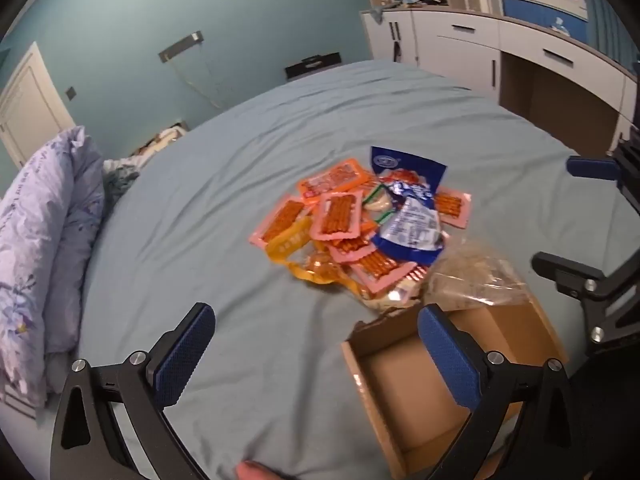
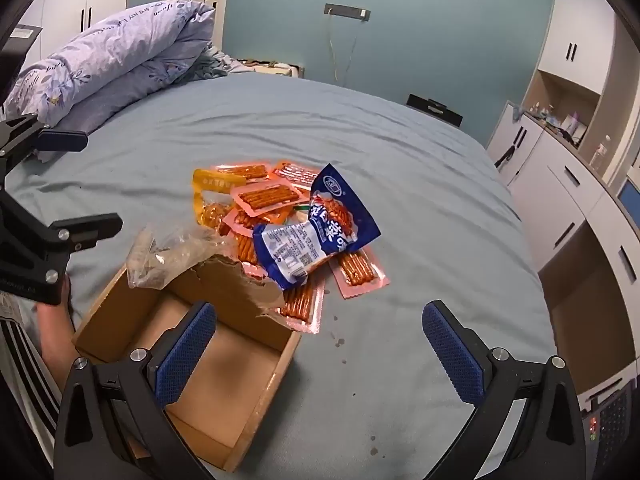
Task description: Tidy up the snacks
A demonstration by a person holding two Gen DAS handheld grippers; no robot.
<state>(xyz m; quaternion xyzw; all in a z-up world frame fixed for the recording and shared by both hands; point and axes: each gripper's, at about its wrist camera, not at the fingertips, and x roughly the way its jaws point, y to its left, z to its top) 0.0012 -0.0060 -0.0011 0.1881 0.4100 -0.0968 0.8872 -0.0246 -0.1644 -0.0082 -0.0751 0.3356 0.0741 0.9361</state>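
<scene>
Left wrist view, L to R: folded purple quilt (image 1: 44,248) at the far left edge of the bed (image 1: 200,220), then bare blue sheet, then the snack pile (image 1: 360,220) mid-bed, w/ the cardboard box (image 1: 404,380) near the camera on the right. Left gripper (image 1: 316,344) has its tongs spread wide, nothing between the pads; the right-hand pad hangs over the box's open top, the left one over bare sheet. A fingertip (image 1: 250,472) pokes in at the bottom edge. Far right, the right gripper (image 1: 568,216) shows side-on, fingers apart, empty. Only this view gets the desk and drawers (image 1: 520,52) behind the bed and the white door (image 1: 28,100) at far left.

Right wrist view, L to R: left gripper (image 2: 80,176) at the far left, held by a hand (image 2: 52,320) w/ a striped sleeve below it, seen here only. Quilt (image 2: 112,52) upper left. Box (image 2: 256,384) sits lower left, open & empty inside, far wall torn; a clear plastic bag (image 2: 168,248) drapes on that torn edge. Snack pile (image 2: 288,216) lies just past the box, touching it: pink-orange stick packs, a yellow pack (image 2: 212,188), two blue bags (image 2: 320,232) on top. Right gripper (image 2: 320,348) tongs spread wide, empty, left pad over the box, right pad over sheet. Dark spots on the sheet (image 2: 344,344) right of the box show here only. Cabinets (image 2: 568,184) at far right.
</scene>
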